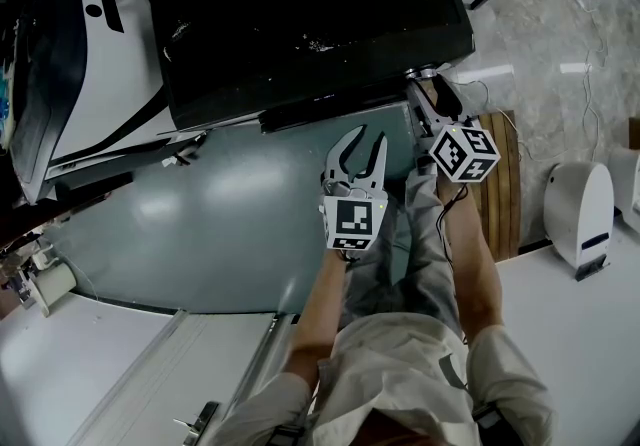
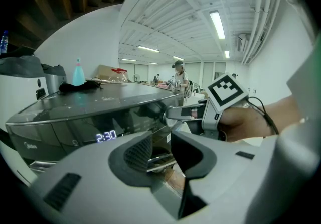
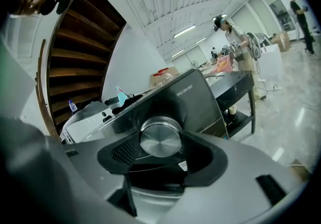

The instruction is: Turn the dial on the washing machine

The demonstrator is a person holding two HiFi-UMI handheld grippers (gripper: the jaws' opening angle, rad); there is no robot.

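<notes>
step in hand: dial grip; rotation is judged not yet started. the dial (image 3: 160,137) is found at the top right corner of the washing machine (image 1: 250,224) front, on the dark control panel, and is seen bracketed by the right gripper (image 1: 428,92). both pads are read as seated on its rim, so it is taken as clamped on the dial. the left gripper (image 1: 366,140) is held spread and empty near it, over the grey front, with nothing touched. next move: a wrist roll about the dial axis is called for, with squeeze kept firm, since slip is judged likely on a smooth rim. dial: short round knob, brushed metal face. panel: glossy, dark, with the display (image 2: 106,136) lit at 2:30. machine top: dark, flat, reflective. front: matte grey, gently curved. jaw pads: black, ribbed.
</notes>
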